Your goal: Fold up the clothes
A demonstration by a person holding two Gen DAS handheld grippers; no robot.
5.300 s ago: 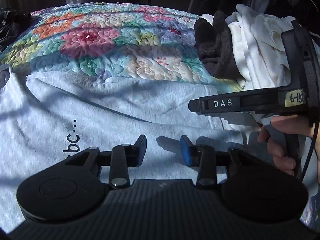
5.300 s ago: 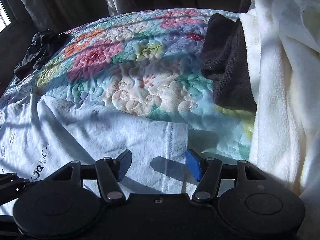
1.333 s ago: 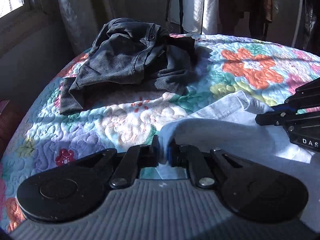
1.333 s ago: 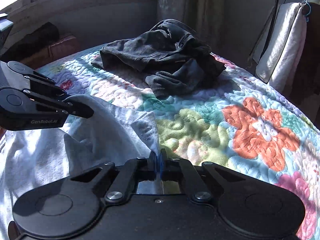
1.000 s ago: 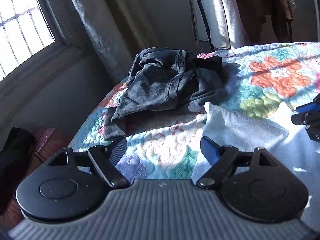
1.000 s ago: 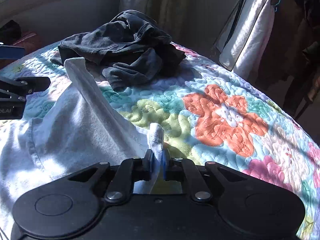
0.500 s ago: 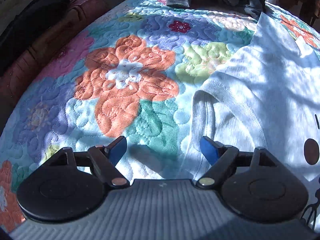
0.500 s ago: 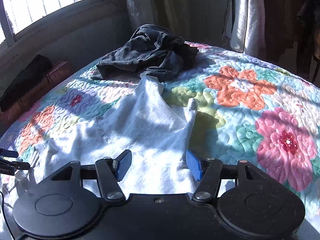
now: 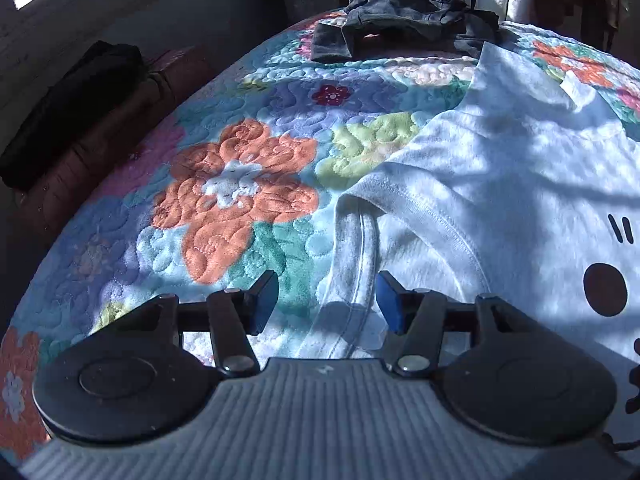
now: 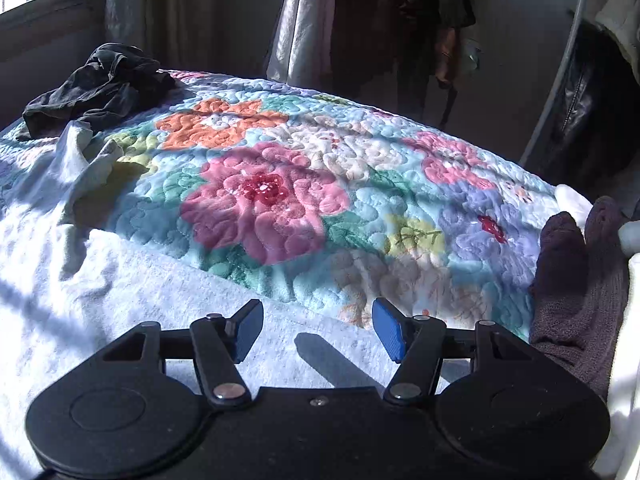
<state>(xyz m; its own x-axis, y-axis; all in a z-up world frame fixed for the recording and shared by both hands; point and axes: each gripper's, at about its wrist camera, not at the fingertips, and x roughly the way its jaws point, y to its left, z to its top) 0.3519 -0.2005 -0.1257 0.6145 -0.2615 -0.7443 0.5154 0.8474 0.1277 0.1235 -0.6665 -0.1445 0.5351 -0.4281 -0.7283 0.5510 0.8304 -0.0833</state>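
- While your left gripper (image 9: 326, 300) hangs over the white T-shirt (image 9: 500, 184), its jaws stand apart, having just been narrowing, with the hemmed sleeve edge (image 9: 360, 248) lying between them and neither blue pad pressing on it.
- Your right gripper (image 10: 318, 328) has its jaws spread too, after opening a moment ago; under the gap lies the T-shirt's (image 10: 120, 288) plain cloth, with nothing pinched.
- You have the T-shirt spread flat on the floral quilt (image 9: 224, 192), print side up: dark printed marks (image 9: 604, 288) show on the side away from the sleeve.
- At the T-shirt's far end, two corners stand up in loose points (image 10: 96, 152), just short of the dark grey garment (image 9: 400, 12), which lies crumpled on the quilt beyond it.
- From the right wrist view, the T-shirt's edge runs across the quilt (image 10: 280, 200) just ahead of the fingertips.
- Well to the side of the T-shirt, past open quilt, a dark brown knitted piece (image 10: 576, 280) leans against a white cloth pile (image 10: 624, 340).
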